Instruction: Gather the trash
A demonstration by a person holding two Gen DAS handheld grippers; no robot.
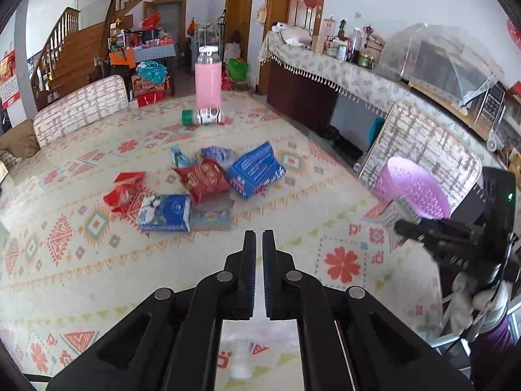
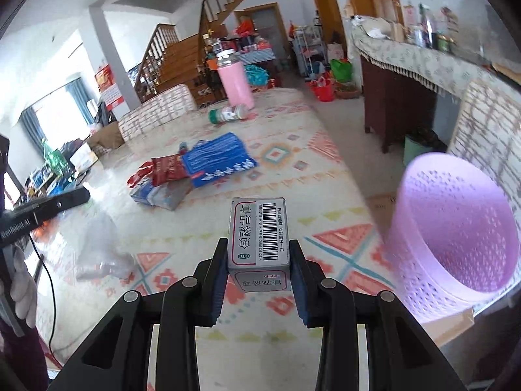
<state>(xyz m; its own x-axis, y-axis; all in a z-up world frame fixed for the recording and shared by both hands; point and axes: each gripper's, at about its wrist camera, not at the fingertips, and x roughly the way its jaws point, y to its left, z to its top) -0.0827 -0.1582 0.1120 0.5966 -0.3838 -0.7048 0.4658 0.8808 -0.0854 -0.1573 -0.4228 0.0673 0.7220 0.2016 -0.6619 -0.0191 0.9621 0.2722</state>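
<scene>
On the bench (image 1: pixel 97 260), under its patterned, glossy cloth, a heap of crinkled foil packets (image 1: pixel 202 182) lies to the left of the purple basket (image 2: pixel 456 228). A clear, crumpled plastic bag (image 2: pixel 101 247), too blurred to make out well, lies nearer than the heap. The left gripper (image 1: pixel 259 238) tilts downward, its jaws nearly closed with nothing between them. The right gripper (image 2: pixel 257 251) pinches a small grey cardboard box (image 2: pixel 257 234) with a barcode, just left of the perforated, round plastic basket, whose rim is blurred.

Black grippers (image 1: pixel 259 238) — blue-padded fingers (image 2: pixel 220 280), silver pivot pins — white glove (image 2: pixel 21 288).
</scene>
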